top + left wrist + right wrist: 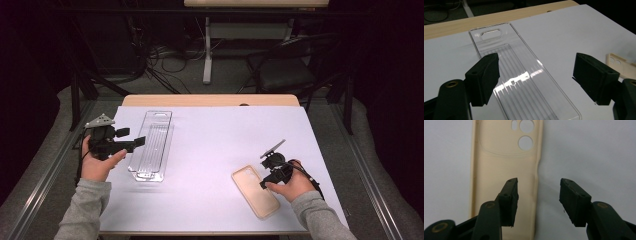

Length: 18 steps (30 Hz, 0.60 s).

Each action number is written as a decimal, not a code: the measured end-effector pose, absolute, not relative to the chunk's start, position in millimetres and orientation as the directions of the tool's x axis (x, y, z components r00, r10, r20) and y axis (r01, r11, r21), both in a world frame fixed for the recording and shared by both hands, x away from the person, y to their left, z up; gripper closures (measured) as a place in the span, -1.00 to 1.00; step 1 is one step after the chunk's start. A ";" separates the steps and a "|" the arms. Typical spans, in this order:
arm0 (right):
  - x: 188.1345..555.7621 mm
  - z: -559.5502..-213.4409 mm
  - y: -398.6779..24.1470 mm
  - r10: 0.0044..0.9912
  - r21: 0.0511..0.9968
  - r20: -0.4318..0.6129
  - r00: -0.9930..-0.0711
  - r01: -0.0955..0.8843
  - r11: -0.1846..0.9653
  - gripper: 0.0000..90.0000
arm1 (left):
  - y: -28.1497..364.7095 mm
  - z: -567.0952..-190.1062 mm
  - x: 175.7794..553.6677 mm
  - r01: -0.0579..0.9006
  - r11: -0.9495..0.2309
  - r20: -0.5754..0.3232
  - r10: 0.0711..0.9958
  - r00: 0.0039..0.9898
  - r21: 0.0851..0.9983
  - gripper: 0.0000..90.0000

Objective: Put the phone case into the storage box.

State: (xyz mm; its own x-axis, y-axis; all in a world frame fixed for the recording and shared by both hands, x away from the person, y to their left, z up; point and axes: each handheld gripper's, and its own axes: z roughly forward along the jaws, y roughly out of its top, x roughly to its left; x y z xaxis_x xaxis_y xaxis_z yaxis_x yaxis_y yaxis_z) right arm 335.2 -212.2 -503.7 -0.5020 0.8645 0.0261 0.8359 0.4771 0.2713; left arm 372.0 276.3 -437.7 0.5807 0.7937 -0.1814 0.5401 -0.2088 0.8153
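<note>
Under right claw (537, 202), phone case (504, 170) bottom cut off.

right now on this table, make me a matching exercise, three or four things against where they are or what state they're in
Things:
1. clear ribbed plastic tray
2. beige phone case
3. left gripper
4. right gripper

Places or states:
A. jaws open astride the long edge of the beige case
B. lying flat at the table's left, hang slot at the far end
C. lying inner side up near the front right edge
D. open, at the clear tray's left edge

Pairs: 1-B, 2-C, 3-D, 4-A
</note>
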 end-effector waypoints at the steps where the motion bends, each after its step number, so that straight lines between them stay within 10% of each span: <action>1: 335.3 -503.8 -211.8 0.864 0.267 0.020 -0.503 0.835 0.481 0.09 | 276.3 -437.9 372.0 0.542 -0.205 -0.185 0.794 0.579 0.815 -0.53; 18: 337.4 -511.7 -213.0 0.875 0.225 0.045 -0.481 0.859 0.461 0.41 | 277.2 -438.7 372.4 0.543 -0.206 -0.186 0.794 0.579 0.814 -0.53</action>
